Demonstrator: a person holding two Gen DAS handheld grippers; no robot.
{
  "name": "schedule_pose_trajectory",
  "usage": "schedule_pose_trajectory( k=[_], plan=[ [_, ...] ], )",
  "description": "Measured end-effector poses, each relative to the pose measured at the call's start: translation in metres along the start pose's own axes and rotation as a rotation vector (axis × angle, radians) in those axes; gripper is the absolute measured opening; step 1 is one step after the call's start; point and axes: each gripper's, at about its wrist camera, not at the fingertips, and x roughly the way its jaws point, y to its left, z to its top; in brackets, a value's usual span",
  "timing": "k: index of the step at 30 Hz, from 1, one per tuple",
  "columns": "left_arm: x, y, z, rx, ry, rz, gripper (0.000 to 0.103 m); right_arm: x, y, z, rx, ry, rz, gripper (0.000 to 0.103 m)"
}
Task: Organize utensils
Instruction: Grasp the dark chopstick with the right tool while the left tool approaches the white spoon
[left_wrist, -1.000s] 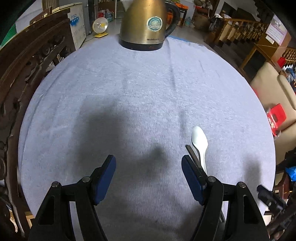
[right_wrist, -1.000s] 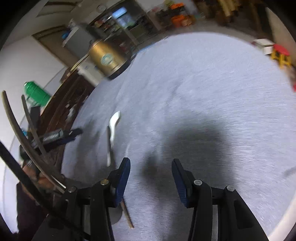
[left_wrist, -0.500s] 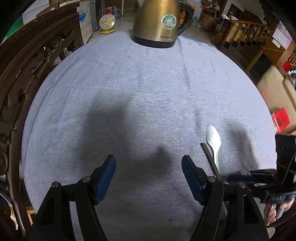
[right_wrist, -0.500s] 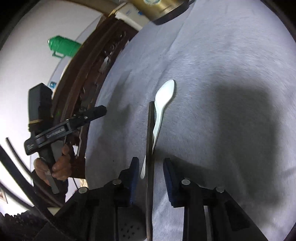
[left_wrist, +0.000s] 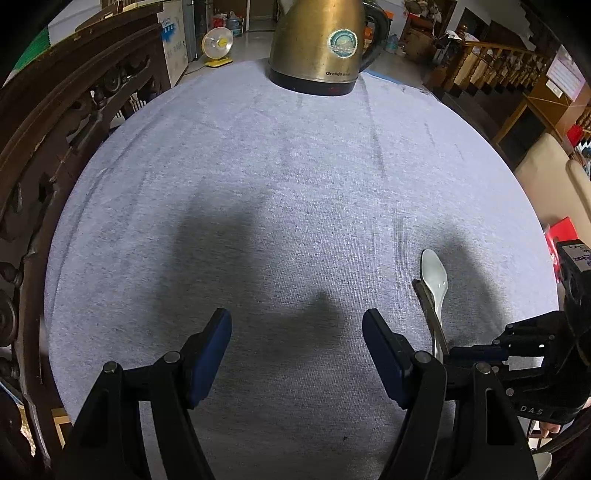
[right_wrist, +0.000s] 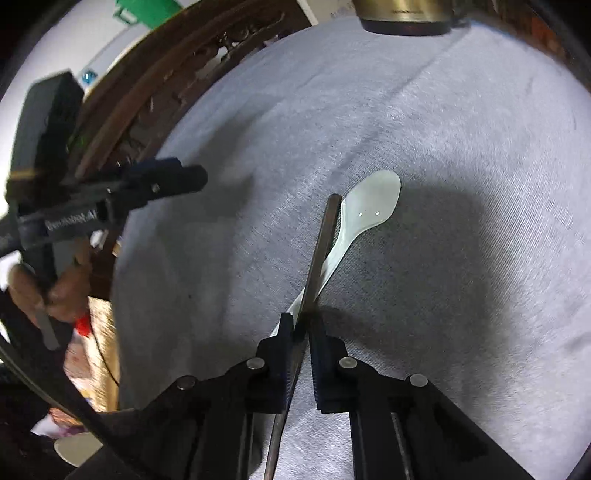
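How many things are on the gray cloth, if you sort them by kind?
Spoons: 1, the white spoon
Chopsticks: 1, the dark chopstick, pinched in the right gripper
Kettles: 1, the gold kettle
Total: 3

Both wrist views angled steeply down, close; share spoon (left_wrist: 434, 275) (right_wrist: 373, 203), probably kettle (left_wrist: 321, 40) (right_wrist: 404, 16).

You are seeing dim light from above casting big dark shadows on the desk (left_wrist: 295, 166). Edges are bending round and going black. Your right view's left side is blurring.
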Motion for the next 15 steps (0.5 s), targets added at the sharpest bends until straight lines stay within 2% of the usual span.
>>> schedule_pose_trajectory(
  k=[2,4,15],
  plan=[
    [-0.002,0.0,-0.001,-0.003,-0.001,0.0,0.074,-0.002,0.003,0.002,-0.006,-0.006,-0.053,0.008],
    [-0.002,-0.001,0.001,-0.001,-0.002,-0.001,0.074,-0.009,-0.006,-0.001,0.022,-0.021,-0.064,0.007],
    [0.01,-0.045,0.012,0.129,0.005,-0.015,0.074,-0.057,-0.085,-0.033,0.375,-0.161,-0.22,0.009]
  ],
)
